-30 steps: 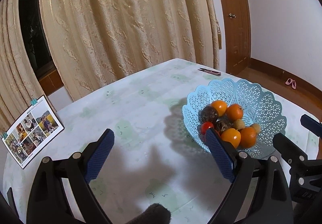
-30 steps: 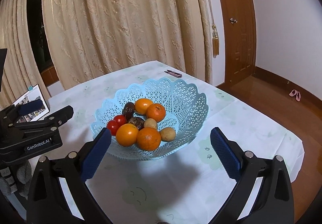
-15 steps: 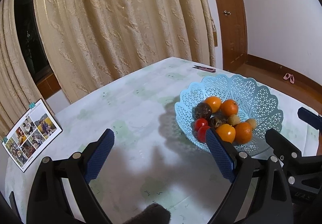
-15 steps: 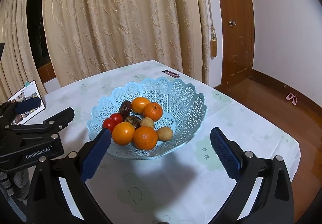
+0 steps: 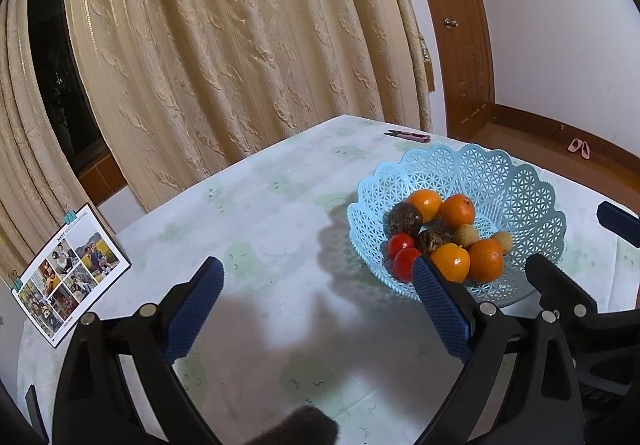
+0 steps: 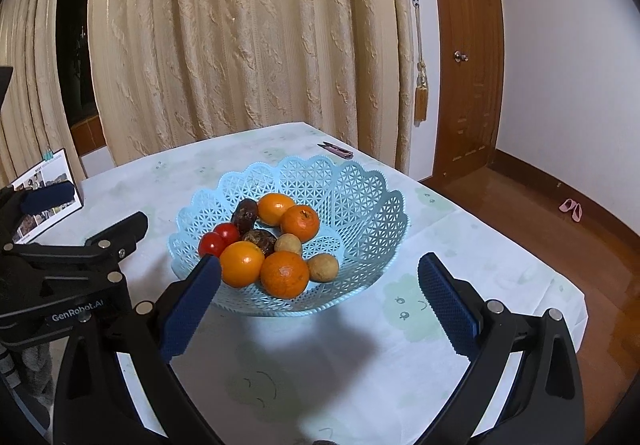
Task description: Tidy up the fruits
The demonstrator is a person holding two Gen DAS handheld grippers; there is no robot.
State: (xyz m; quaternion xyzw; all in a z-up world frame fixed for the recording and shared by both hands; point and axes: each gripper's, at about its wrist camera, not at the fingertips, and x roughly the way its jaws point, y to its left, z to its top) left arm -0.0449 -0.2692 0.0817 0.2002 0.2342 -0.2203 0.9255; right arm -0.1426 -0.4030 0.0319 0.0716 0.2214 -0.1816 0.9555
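A light blue lattice basket [image 6: 360, 201] [image 5: 516, 181] stands on the white tablecloth and holds several fruits: oranges [image 6: 285, 273] [image 5: 450, 261], two red tomatoes [image 6: 212, 244] [image 5: 402, 243], dark passion fruits [image 6: 259, 239] and small tan longans [image 6: 323, 267]. My right gripper [image 6: 318, 297] is open and empty, just in front of the basket above the table. My left gripper [image 5: 318, 299] is open and empty, left of the basket; its right finger [image 5: 440, 309] overlaps the basket's near rim in view.
A photo calendar [image 5: 68, 273] stands at the table's left edge. Small purple-handled snips [image 5: 410, 135] lie at the far edge near the beige curtain [image 5: 240, 45]. The table's right edge [image 6: 568, 285] drops to a wooden floor with a door [image 6: 468, 65] behind.
Both grippers have pulled back and risen slightly; the basket sits a little farther off and lower in both views. Both jaws stay open and empty.
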